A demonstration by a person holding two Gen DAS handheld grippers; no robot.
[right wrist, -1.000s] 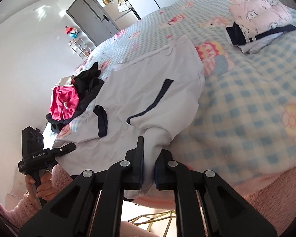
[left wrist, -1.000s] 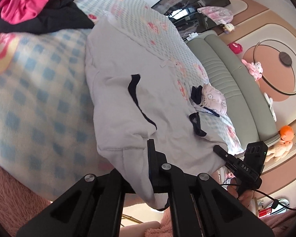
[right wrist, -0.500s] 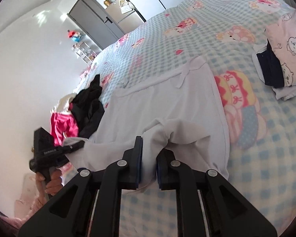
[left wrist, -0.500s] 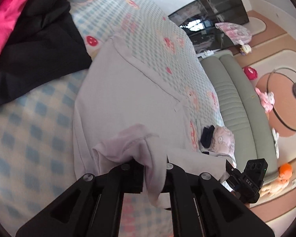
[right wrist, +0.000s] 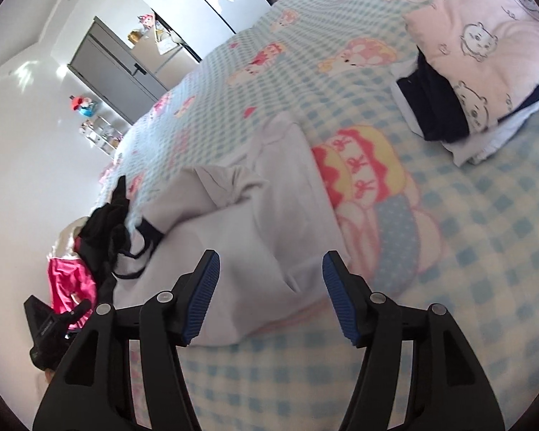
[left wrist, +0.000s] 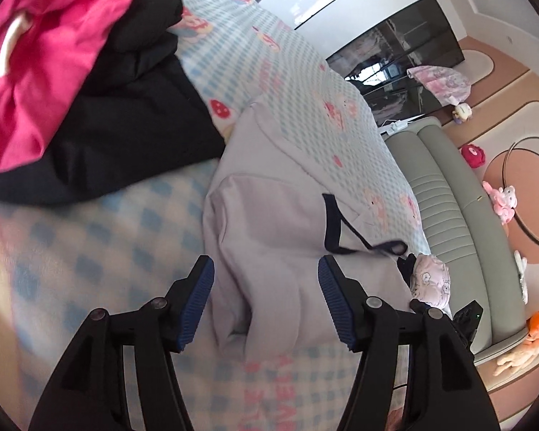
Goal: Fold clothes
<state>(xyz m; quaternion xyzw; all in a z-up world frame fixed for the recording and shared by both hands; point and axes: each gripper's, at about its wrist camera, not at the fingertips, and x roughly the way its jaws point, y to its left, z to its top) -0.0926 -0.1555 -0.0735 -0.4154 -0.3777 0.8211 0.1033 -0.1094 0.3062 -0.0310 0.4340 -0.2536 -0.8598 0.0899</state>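
Observation:
A pale grey garment (left wrist: pixel 269 237) with dark navy trim lies folded over on the blue checked bedspread (left wrist: pixel 82 251). My left gripper (left wrist: pixel 266 298) is open and empty, its jaws standing either side of the garment's near fold. In the right wrist view the same garment (right wrist: pixel 262 222) lies doubled up, and my right gripper (right wrist: pixel 271 294) is open and empty just over its near edge. The other gripper shows at the lower left of the right wrist view (right wrist: pixel 50 323).
A heap of black (left wrist: pixel 125 115) and pink clothes (left wrist: pixel 36 54) lies at the left end of the bed. A folded stack topped by a pink bear-print piece (right wrist: pixel 481 57) sits at the right. A green sofa (left wrist: pixel 460 222) stands beyond the bed.
Both grippers carried the garment's lower edge forward over its upper part, then opened and let it go. The garment now lies folded in half.

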